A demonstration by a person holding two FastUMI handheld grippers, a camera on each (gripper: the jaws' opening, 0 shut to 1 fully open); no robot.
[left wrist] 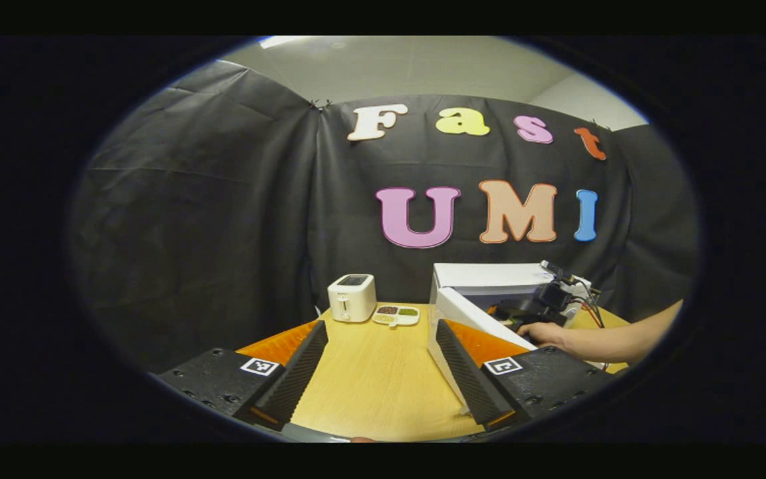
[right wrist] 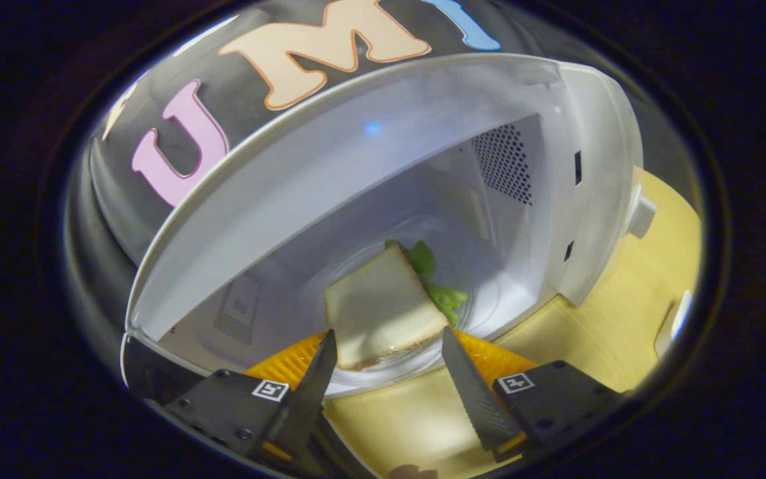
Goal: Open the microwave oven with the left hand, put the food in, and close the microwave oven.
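The microwave oven (left wrist: 489, 283) stands at the right side of the wooden desk (left wrist: 376, 372), its door (left wrist: 469, 319) swung out toward the near edge, so the cavity is open. In the right gripper view the sandwich (right wrist: 383, 309), white bread with green leaves poking out at its far side, lies flat on the glass turntable (right wrist: 383, 372) inside the cavity. The right claw (right wrist: 386, 369) is at the mouth of the oven with its fingers spread wide to either side of the sandwich's near edge; whether they touch the bread I cannot tell, and they do not look to be pressing on it. The cavity's perforated vent (right wrist: 506, 163) sits on the right wall, and the oven's knob (right wrist: 642, 213) juts out beyond the frame. In the left gripper view the left claw (left wrist: 380, 372) hangs over bare desk well back from the oven, fingers wide apart and holding nothing; the open door's edge stands just beside its right finger. A person's hand (left wrist: 542, 332) and forearm reach in from the right, holding the other gripper at the oven opening. Farther back, near the black cloth wall, a small white toaster (left wrist: 352, 297) stands, and just beside it lies a little tray (left wrist: 396, 315) with divided compartments of something coloured.
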